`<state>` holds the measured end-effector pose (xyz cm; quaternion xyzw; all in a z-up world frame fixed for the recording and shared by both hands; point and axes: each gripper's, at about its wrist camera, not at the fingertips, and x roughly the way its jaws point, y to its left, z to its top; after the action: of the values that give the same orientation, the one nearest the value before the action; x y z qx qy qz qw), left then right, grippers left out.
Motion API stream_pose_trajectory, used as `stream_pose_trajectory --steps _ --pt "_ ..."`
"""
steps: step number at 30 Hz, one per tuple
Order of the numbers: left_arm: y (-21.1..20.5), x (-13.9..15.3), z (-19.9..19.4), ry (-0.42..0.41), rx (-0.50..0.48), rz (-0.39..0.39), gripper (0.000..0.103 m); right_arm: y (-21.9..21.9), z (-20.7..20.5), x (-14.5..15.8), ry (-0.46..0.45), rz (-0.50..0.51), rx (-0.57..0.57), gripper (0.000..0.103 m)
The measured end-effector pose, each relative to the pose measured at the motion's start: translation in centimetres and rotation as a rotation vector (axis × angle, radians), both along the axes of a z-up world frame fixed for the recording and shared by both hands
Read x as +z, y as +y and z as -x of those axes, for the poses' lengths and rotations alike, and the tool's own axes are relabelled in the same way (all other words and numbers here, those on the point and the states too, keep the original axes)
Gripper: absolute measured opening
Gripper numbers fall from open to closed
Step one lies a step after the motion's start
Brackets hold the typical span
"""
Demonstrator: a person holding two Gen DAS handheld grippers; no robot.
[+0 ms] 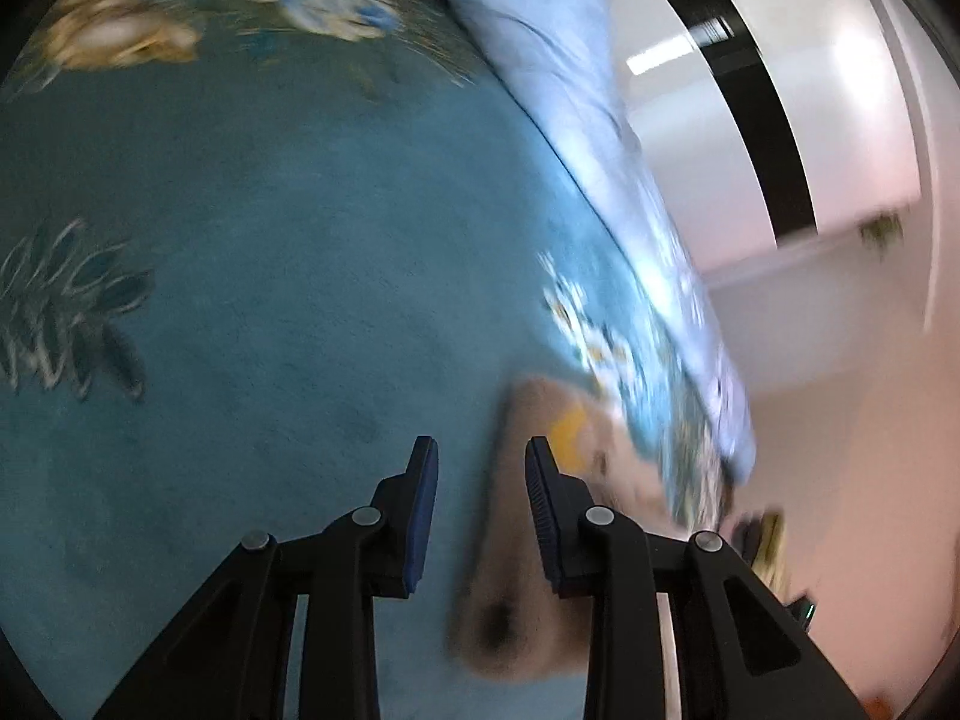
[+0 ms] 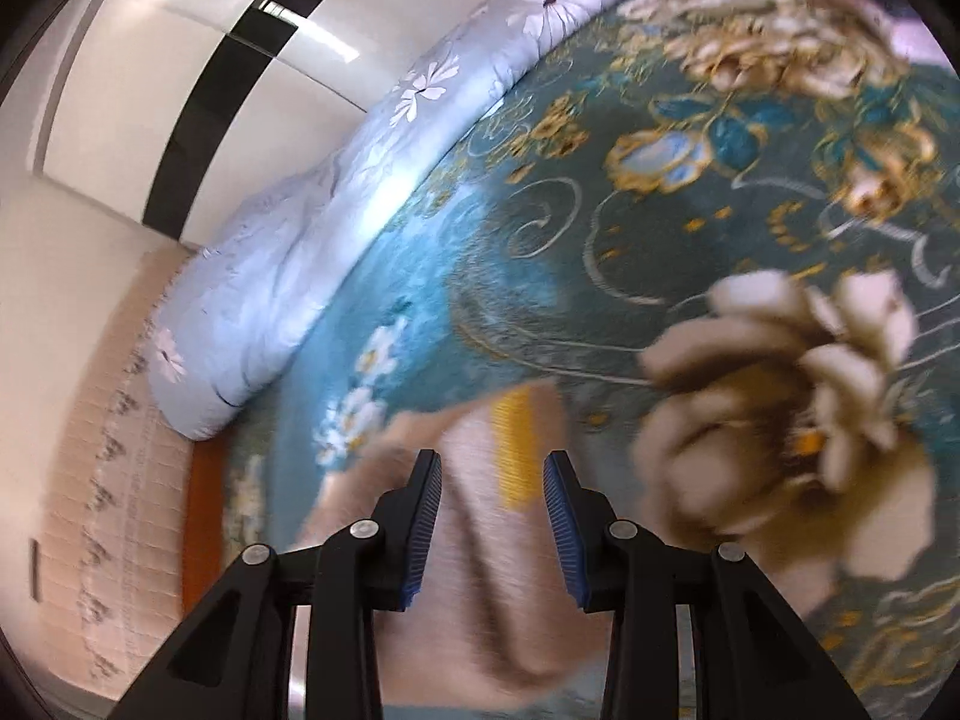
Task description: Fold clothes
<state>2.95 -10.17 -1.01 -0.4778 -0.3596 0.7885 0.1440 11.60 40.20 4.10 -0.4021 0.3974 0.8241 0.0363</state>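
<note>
Lying blurred on teal floral bedspread [image 2: 600, 240] — beige garment [image 2: 474, 540], both grippers' fingers apart

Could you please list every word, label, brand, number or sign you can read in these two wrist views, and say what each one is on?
None: no readable text shows in either view.
The yellow patch on the beige garment is a blurred block; whether it carries writing cannot be told.
The teal floral bedspread and pale blue quilt bear only flower patterns.
</note>
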Motion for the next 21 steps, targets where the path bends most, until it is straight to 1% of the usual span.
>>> stream_pose_trajectory --steps 1,2,3,6,8,9,12,14,17,21 --pt "0.9 0.2 0.1 0.003 -0.058 0.045 0.036 -0.2 -0.2 0.0 -0.012 -0.031 0.023 0.039" --pt "1.7 0.2 0.2 0.002 -0.103 0.082 0.038 -0.7 -0.3 0.0 -0.03 -0.07 0.055 0.039" --pt "2.6 0.1 0.2 -0.001 -0.143 0.116 0.038 -1.3 -0.3 0.1 -0.045 -0.109 0.09 0.039" --pt "4.0 0.1 0.0 0.006 -0.217 0.127 0.038 -3.9 0.0 0.3 -0.052 -0.172 0.209 0.041" --pt "4.0 0.7 -0.3 0.042 -0.209 0.143 0.038 -5.7 0.4 0.8 -0.03 -0.195 0.272 0.041" --pt "3.9 1.1 -0.5 0.061 -0.195 0.147 0.038 -6.3 0.7 1.2 -0.013 -0.209 0.284 0.041" --pt "3.3 2.0 -0.8 0.137 -0.124 0.122 0.039 -7.2 1.8 2.7 0.04 -0.251 0.28 0.041" --pt "3.0 2.2 -0.8 0.171 -0.089 0.086 0.045 -7.0 2.6 3.1 0.063 -0.236 0.258 0.043" --pt "3.0 1.8 -0.7 0.167 -0.089 0.032 0.045 -6.0 3.8 2.4 0.06 -0.168 0.206 0.043" --pt "3.6 1.5 -0.6 0.157 -0.102 0.029 0.045 -4.6 4.1 1.1 0.038 -0.142 0.139 0.043"
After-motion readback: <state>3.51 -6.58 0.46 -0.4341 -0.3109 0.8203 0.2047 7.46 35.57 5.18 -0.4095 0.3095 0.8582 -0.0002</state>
